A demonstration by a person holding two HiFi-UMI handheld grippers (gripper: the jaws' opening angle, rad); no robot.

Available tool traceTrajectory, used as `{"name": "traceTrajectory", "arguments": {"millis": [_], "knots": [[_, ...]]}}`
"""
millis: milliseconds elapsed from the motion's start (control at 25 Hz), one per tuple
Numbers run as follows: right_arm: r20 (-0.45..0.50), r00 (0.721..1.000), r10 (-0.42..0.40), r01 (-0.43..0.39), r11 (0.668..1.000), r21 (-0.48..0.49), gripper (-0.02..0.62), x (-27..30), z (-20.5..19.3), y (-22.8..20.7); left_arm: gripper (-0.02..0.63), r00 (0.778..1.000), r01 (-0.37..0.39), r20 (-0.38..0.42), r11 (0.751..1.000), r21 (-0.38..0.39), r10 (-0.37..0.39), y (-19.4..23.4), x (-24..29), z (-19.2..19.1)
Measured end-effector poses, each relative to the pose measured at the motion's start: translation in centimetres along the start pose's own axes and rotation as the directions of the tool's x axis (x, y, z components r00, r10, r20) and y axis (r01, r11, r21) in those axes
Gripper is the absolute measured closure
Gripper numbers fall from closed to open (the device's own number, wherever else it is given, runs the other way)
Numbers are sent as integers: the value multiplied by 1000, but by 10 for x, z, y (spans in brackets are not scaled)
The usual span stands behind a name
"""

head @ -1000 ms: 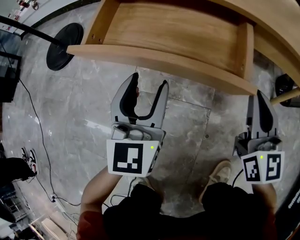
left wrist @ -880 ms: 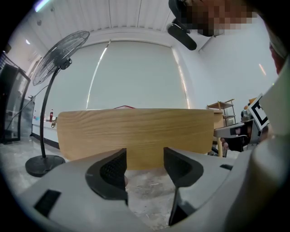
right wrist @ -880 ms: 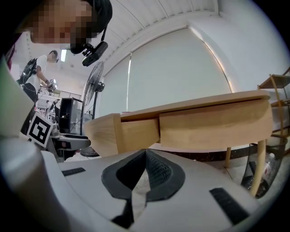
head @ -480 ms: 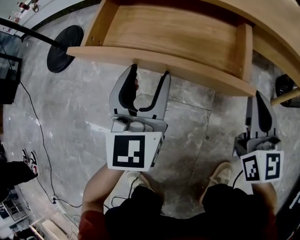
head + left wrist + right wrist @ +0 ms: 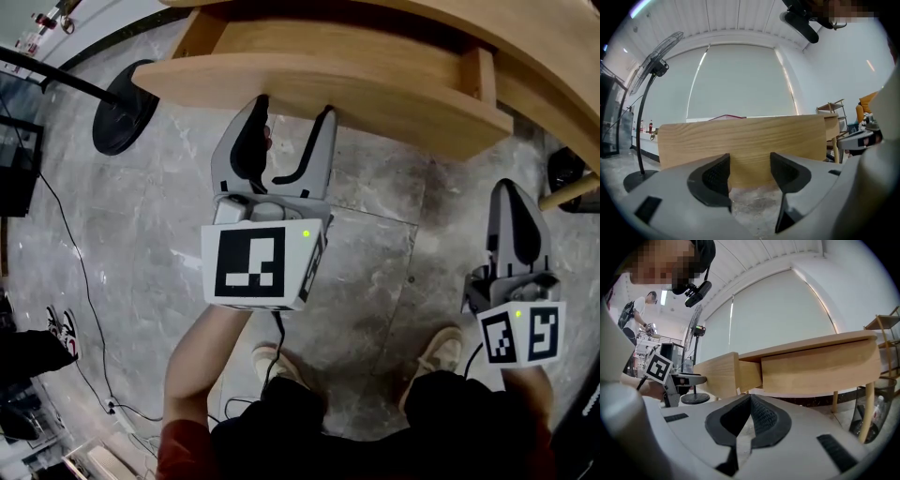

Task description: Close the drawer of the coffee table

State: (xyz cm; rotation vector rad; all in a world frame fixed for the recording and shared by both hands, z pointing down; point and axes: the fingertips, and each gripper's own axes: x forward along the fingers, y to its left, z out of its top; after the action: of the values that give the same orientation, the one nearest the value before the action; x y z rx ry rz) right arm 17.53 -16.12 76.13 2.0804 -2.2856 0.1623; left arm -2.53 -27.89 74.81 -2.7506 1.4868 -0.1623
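Drawer (image 5: 375,98) part open, left gripper (image 5: 293,124) at drawer front, jaws apart, just opened wider, nothing between, right gripper (image 5: 513,208) off drawer's right corner, jaws together, empty.

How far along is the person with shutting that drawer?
Done: the drawer has slid partly in since a second ago. In hand: the left gripper, its jaws just opened wider with nothing between them, is at the drawer front, seemingly pushing. The right gripper waits aside, jaws shut. Remaining: the drawer still sticks out of the coffee table, so the rest of the push.
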Motion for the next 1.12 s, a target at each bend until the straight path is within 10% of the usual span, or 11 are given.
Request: {"name": "traceTrajectory", "arguments": {"millis": [1120], "knots": [[-2, 1000, -20, 20, 999, -37, 598, 16, -7, -12, 353, 998, 6, 69, 1000, 16, -7, 9, 112, 12]]}}
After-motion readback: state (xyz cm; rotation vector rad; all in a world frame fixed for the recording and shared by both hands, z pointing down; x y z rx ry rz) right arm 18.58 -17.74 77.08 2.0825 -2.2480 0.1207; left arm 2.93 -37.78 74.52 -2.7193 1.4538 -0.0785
